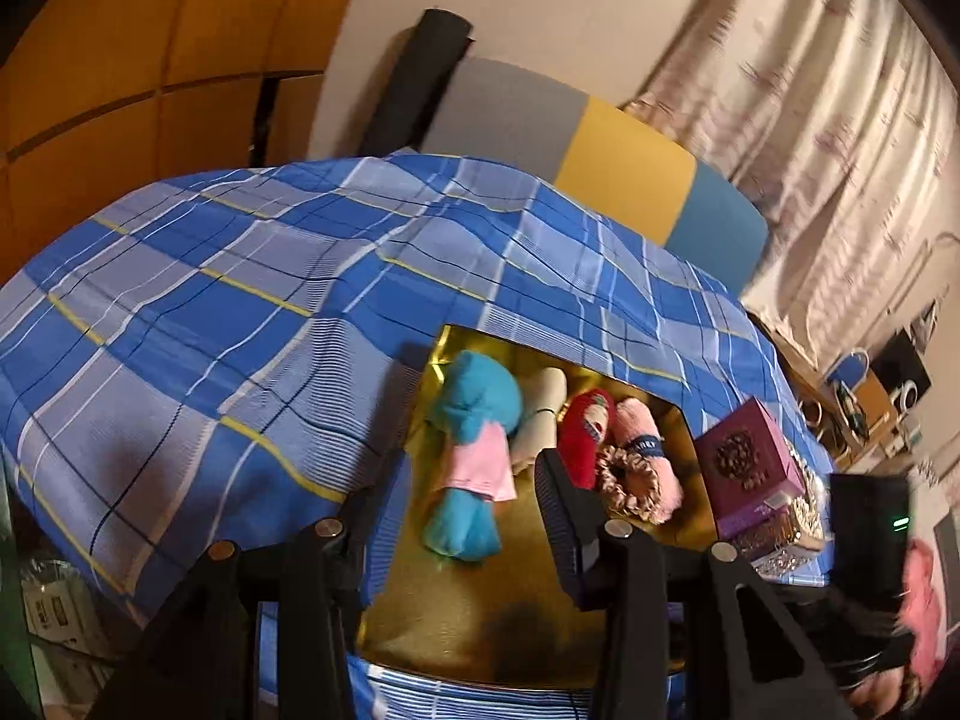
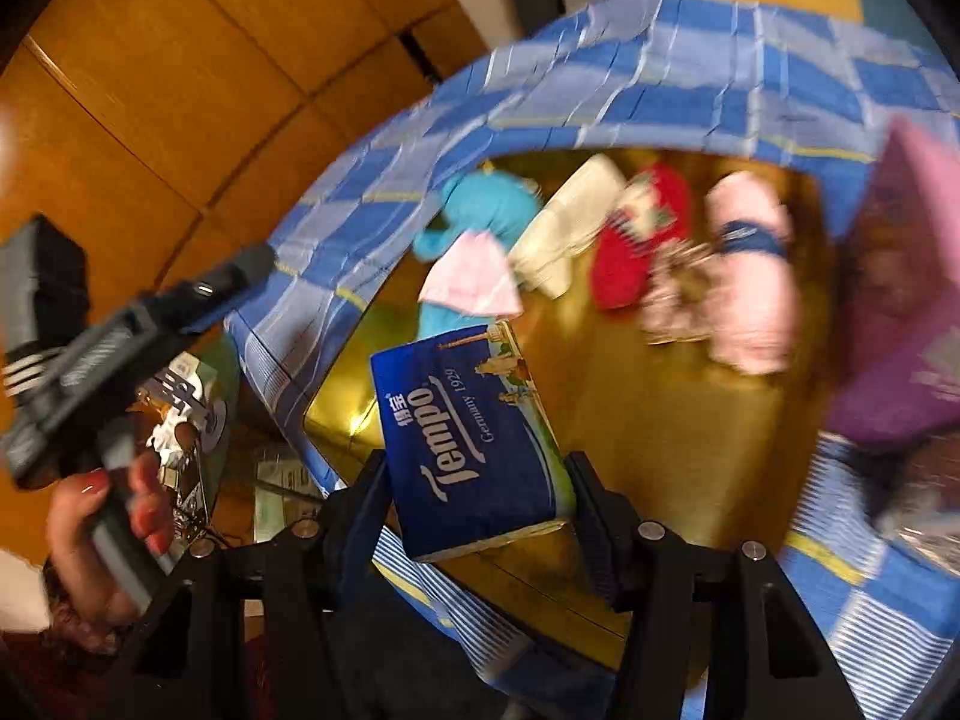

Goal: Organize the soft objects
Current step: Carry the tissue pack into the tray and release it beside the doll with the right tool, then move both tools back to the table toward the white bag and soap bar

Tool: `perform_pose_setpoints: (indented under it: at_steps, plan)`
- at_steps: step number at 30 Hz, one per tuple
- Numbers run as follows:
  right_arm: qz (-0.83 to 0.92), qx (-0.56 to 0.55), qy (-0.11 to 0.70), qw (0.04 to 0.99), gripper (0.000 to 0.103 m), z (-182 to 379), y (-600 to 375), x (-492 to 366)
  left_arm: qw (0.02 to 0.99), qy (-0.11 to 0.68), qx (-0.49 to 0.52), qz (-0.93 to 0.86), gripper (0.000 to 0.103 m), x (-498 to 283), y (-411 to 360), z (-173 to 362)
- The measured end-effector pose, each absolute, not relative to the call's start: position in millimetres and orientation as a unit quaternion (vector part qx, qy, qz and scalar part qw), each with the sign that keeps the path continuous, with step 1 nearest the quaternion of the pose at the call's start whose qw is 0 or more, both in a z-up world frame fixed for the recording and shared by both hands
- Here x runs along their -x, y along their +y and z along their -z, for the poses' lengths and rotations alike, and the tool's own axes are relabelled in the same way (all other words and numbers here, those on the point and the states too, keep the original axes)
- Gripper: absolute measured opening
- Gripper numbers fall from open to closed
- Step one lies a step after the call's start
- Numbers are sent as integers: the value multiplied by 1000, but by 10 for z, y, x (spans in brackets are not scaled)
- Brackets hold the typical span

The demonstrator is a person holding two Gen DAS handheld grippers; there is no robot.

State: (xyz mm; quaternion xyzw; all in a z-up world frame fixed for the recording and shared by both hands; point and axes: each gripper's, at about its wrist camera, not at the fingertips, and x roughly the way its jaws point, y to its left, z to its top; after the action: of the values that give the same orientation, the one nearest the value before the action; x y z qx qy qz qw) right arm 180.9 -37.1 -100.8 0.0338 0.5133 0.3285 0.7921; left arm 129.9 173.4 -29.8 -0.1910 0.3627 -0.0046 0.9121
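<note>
On the blue checked cloth sits a shallow gold tray. Along its far edge lie soft things in a row: a turquoise plush toy in a pink shirt at the left, then a cream roll, a red toy, a pink rolled towel and a scrunchie. Right of the tray stands a purple box. The right gripper pinches a blue tissue pack above the tray's near left part. The left gripper hangs over the tray's left side, jaws partly apart with nothing between them, gripped by a hand.
</note>
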Motion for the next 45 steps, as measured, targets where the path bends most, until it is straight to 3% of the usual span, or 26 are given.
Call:
perform_pose_setpoints:
  at_steps: [13,18,29,45]
  plan:
    - [-298,-79,571,761,61,1538,512,-2120,909,355,218,-9,43,-1182,1966,328]
    - [-315,-96,565,756,65,1479,552,-2042,911,346,223,-8,43,-1144,1976,322]
    - [-292,-46,393,871,65,553,-224,-1536,901,365,227,53,43,-1352,1510,365]
    - [-150,-134,232,952,66,-239,-2167,-1153,891,393,157,166,43,-1527,178,182]
